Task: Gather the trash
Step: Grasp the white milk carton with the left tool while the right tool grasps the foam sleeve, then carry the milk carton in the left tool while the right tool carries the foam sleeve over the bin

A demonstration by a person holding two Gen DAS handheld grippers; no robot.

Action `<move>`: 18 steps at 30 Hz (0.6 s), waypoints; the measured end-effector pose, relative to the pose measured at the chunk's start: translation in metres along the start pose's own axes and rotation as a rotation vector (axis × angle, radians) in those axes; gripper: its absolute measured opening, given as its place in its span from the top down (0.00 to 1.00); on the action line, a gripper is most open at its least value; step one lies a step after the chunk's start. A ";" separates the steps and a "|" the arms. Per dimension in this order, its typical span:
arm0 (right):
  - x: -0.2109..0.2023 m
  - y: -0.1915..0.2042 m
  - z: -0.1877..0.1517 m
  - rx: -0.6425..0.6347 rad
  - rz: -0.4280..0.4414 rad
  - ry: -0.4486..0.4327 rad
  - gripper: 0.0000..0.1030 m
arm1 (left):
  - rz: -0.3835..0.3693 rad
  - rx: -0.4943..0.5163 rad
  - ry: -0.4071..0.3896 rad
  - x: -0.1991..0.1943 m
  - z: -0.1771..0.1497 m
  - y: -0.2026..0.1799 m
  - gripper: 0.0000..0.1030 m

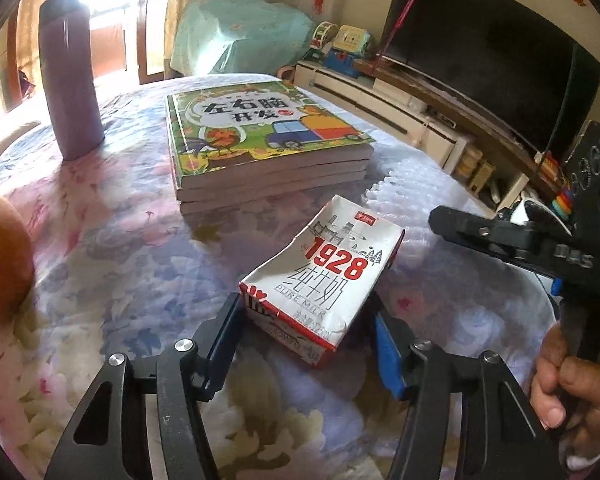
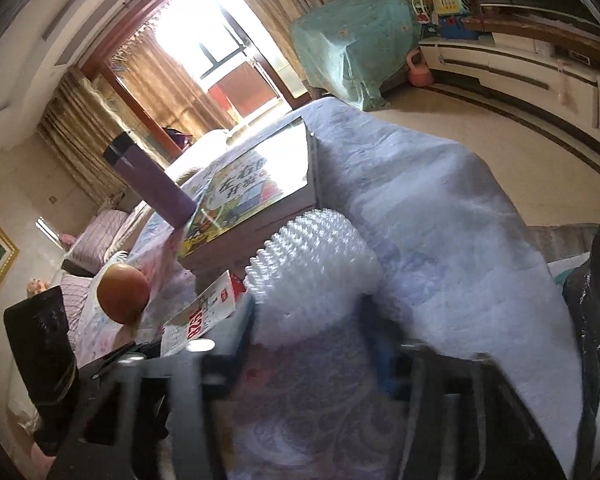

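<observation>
Left gripper [image 1: 304,320] has its blue pads squeezed on the near end of the crumpled milk carton [image 1: 324,276], which lies flat on the soft floral tablecloth [image 1: 112,264], so it's a low angled grab. Right gripper [image 2: 312,320] looks clamped on the bumpy white foam netting [image 2: 312,268], though it's blurry. Glossy stacked books [image 1: 260,136] sit at 12 o'clock from the carton, the smooth purple flask [image 1: 70,76] at 10.

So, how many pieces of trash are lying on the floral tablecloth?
2. The crushed white milk carton lies in front of the book stack, and the white foam net sleeve lies beside it nearer the table's edge. More may be hidden out of view.
</observation>
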State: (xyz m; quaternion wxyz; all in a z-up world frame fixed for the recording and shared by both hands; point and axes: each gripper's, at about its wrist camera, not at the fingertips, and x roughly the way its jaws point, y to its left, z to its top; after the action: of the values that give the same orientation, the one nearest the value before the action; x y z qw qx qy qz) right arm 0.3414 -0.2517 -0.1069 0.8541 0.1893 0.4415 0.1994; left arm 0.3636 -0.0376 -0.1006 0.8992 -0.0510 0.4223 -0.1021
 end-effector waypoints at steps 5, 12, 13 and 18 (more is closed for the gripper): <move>-0.009 0.005 -0.007 -0.018 -0.019 -0.021 0.83 | 0.025 -0.034 -0.047 -0.016 -0.010 0.004 0.44; -0.037 0.016 -0.036 -0.030 -0.015 -0.059 0.91 | 0.011 -0.144 -0.057 -0.054 -0.054 0.009 0.47; -0.041 0.019 -0.040 -0.033 -0.016 -0.064 0.91 | 0.002 -0.159 -0.066 -0.063 -0.061 0.009 0.47; -0.071 0.032 -0.060 -0.051 0.011 -0.087 0.91 | -0.015 -0.202 -0.103 -0.100 -0.087 0.007 0.47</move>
State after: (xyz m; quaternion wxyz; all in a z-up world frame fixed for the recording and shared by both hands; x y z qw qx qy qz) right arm 0.2480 -0.2516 -0.0752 0.8758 0.1784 0.3979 0.2069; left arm 0.2353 -0.0081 -0.0826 0.9092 -0.1497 0.3835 -0.0628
